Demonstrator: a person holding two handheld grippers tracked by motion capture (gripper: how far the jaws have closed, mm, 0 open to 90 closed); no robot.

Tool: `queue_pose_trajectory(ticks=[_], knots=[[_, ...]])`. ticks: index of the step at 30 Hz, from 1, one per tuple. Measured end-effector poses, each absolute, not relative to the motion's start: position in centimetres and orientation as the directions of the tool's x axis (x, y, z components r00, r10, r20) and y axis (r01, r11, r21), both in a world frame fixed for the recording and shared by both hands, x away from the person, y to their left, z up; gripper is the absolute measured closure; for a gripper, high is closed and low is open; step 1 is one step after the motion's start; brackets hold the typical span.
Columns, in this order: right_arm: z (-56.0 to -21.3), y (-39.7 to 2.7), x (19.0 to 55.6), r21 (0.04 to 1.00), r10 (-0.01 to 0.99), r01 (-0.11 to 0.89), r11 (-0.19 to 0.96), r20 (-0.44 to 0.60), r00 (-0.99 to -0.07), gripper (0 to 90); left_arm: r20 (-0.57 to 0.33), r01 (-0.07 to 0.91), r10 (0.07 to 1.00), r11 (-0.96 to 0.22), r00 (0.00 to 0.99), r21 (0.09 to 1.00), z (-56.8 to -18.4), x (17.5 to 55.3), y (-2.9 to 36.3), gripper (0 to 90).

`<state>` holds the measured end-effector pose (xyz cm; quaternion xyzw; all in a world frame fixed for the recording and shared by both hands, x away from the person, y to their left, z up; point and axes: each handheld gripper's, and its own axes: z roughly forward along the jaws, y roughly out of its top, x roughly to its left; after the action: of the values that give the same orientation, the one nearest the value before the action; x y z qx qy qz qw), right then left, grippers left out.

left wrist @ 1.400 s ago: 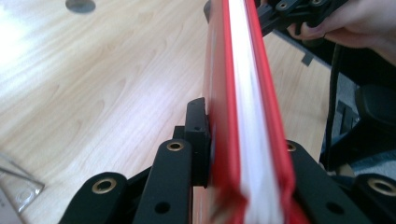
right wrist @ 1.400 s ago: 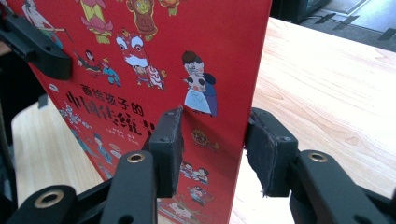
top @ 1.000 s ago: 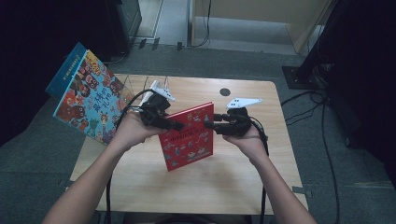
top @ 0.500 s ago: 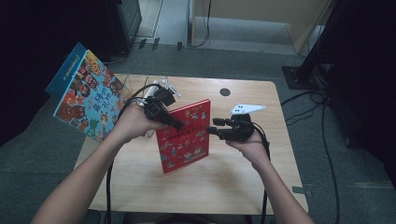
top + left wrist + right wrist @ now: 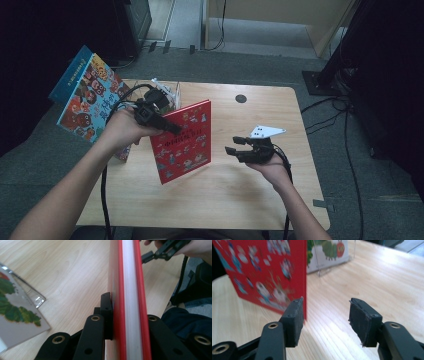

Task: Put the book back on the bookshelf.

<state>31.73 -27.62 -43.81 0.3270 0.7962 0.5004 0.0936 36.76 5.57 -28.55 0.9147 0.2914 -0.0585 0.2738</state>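
Nearest me in the high view, both forearms reach in over the wooden table [image 5: 235,200]. My right gripper [image 5: 239,148] sits right of centre, held above the tabletop with its jaws spread wide and nothing between them; the right gripper view confirms the gap, bare wood showing between the two pads, and the red book [image 5: 262,272] standing just beyond the left pad. Farther in, my left gripper [image 5: 172,128] is clamped on that red book [image 5: 182,142], which stands upright near the table's middle, cover facing me. Its left gripper view adds what the overhead cannot: the jaws pinch the book's edge, white page block [image 5: 131,302] sandwiched between red covers, with the right gripper [image 5: 160,253] apart from the book at the far top. At the far left of the table stands a clear rack [image 5: 167,92], though I cannot tell from above what it holds; the right gripper view shows a caterpillar picture book [image 5: 329,252] resting in it, and the left gripper view catches that book's corner [image 5: 17,315] by the rack's clear edge. Off the table's left edge leans a large blue-spined picture book [image 5: 87,97].
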Motion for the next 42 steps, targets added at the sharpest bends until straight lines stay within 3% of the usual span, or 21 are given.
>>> queue_pose_trajectory(ticks=[15,19,42], knots=[[-48.2,-26.7,31.8,0.788,0.673,0.466,0.403,0.091,-0.734,43.0,-0.273,0.626,0.573,-0.616,0.773,0.478,-28.3,35.5,10.2,80.3],[-48.9,-26.6,32.0,0.782,0.686,0.472,0.407,0.080,-0.723,39.8,-0.269,0.635,0.591,-0.593,0.761,0.496,-28.2,35.1,11.8,80.2],[-52.0,-25.5,32.4,0.753,0.728,0.504,0.423,0.049,-0.684,41.2,-0.281,0.708,0.685,-0.484,0.672,0.514,-27.4,33.3,18.6,80.1]])
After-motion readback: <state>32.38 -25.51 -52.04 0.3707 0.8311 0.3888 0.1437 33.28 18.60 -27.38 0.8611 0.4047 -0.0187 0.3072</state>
